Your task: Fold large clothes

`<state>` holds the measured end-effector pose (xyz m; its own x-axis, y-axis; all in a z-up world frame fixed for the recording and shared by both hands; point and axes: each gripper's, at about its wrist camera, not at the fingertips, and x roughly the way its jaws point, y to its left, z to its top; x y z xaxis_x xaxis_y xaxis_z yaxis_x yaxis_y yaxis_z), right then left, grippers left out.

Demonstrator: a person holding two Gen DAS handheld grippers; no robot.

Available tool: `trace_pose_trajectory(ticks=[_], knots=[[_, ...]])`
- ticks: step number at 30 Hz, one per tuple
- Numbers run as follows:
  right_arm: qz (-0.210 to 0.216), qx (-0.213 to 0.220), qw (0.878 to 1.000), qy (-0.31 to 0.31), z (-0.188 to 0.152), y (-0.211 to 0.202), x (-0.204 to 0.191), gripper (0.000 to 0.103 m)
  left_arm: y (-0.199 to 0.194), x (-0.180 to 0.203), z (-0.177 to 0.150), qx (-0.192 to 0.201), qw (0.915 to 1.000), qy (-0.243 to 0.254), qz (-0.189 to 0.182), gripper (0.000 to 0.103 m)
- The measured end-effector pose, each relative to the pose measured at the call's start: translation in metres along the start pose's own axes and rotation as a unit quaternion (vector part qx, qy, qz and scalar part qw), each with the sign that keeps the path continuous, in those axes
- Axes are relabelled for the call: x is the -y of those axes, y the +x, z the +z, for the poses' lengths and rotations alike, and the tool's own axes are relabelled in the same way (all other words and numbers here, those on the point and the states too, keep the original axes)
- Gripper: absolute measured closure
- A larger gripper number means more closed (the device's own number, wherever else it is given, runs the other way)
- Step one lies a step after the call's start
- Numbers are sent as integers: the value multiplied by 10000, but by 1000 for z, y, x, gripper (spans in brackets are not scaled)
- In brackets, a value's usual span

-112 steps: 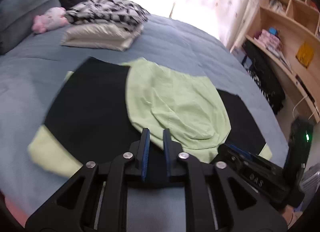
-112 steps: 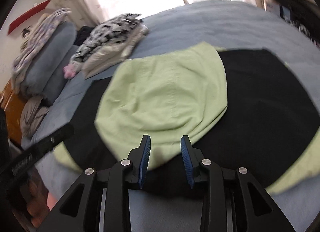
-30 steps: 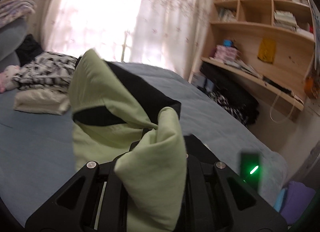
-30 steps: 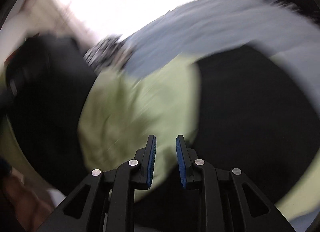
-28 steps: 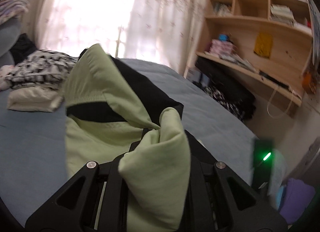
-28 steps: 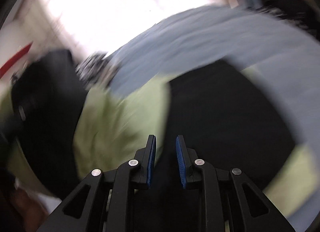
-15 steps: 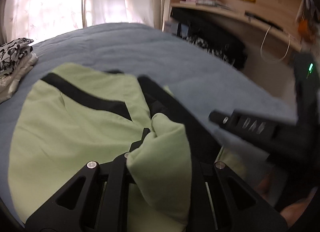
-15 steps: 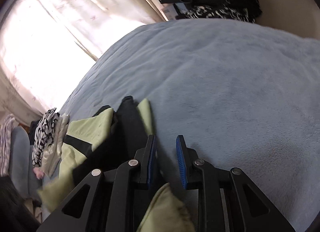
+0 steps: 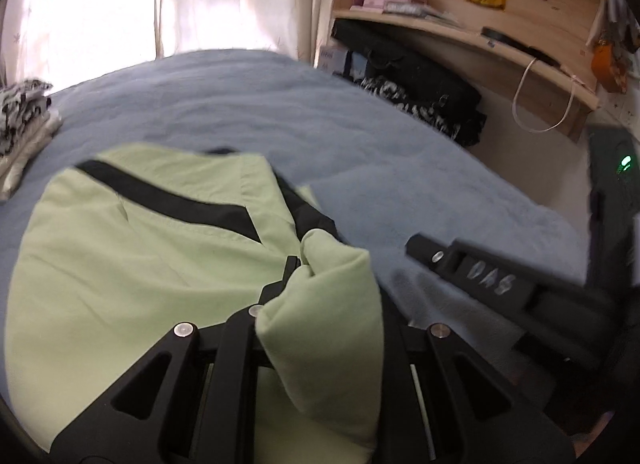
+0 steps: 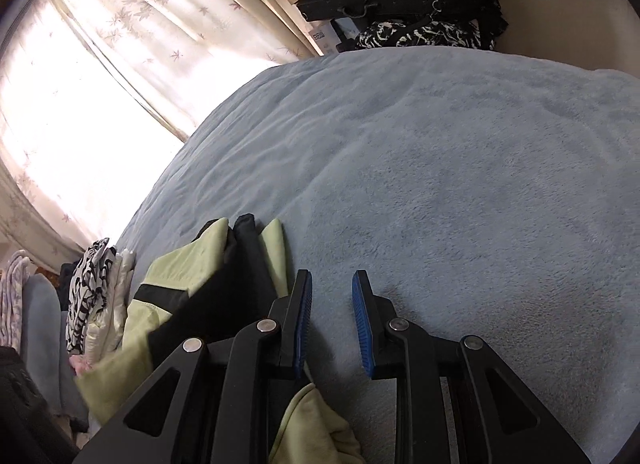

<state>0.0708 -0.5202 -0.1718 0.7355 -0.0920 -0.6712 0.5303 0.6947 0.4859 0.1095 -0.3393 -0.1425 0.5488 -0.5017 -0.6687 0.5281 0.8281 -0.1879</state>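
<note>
- Left tongs [image 9: 298, 264]: clamped on a fat bunch of the green-and-black garment [image 9: 132, 264], fabric spilling back over the black frame and hiding the tips.
- Right tongs [image 10: 331, 318]: blue pads apart with only bare blanket showing between them, gripping nothing; a green scrap lies under the frame near the bottom edge, touching or not cannot be told.
- Changed since a second ago: bunch then hung high in the air against the curtain; now brought down across the bed [image 9: 360, 131], garment doubled over itself, green side up with a black stripe running across it.
- Changed further back: garment then lay spread flat, black panels wide to both sides; now a narrower, layered shape toward the left side of the bed.
- Meaning for the task: one fold looks laid but not let go; judged next need is release and smoothing.
- Left view only: broad green top face, the other tool's black arm over the blanket at right, wooden shelves [image 9: 460, 23] beyond the bed's far corner.
- Right view only: stacked fold edges side-on, green and black layers alternating, plus a pile of folded clothes [image 10: 98, 296] by the bed's far left edge.
</note>
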Motion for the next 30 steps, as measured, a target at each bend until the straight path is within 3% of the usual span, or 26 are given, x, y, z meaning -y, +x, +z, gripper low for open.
trace_pose_trajectory(ticks=[2, 4, 6, 8, 12, 18, 22, 27, 30], knots=[[-44, -59, 10000, 25, -1, 2, 2, 82, 6, -14, 3, -245, 9993, -233, -165, 93], [-78, -84, 9999, 62, -1, 2, 4, 82, 7, -18, 7, -414, 9984, -302, -244, 85], [-81, -64, 9999, 92, -1, 1, 6, 82, 4, -20, 11, -634, 9963, -277, -506, 46], [-20, -13, 9999, 160, 0, -4, 6, 81, -8, -23, 15, -543, 9971, -274, -460, 39], [67, 111, 9997, 196, 10, -19, 6, 81, -46, -30, 25, -343, 9979, -230, -491, 36], [425, 115, 9990, -76, 18, -57, -8, 81, -100, -72, 31, -42, 9990, -447, 8, 36], [790, -176, 9958, -423, 13, -72, -27, 63, -122, -121, 23, -74, 9949, -827, 571, 36], [1752, -1507, 9724, -323, 12, -46, -46, 63, -131, -179, -1, -378, 9845, -1342, 1060, 36], [1725, -2081, 9621, -360, 12, -26, -52, 63, -125, -200, -17, -617, 9808, -1540, 1024, 36]])
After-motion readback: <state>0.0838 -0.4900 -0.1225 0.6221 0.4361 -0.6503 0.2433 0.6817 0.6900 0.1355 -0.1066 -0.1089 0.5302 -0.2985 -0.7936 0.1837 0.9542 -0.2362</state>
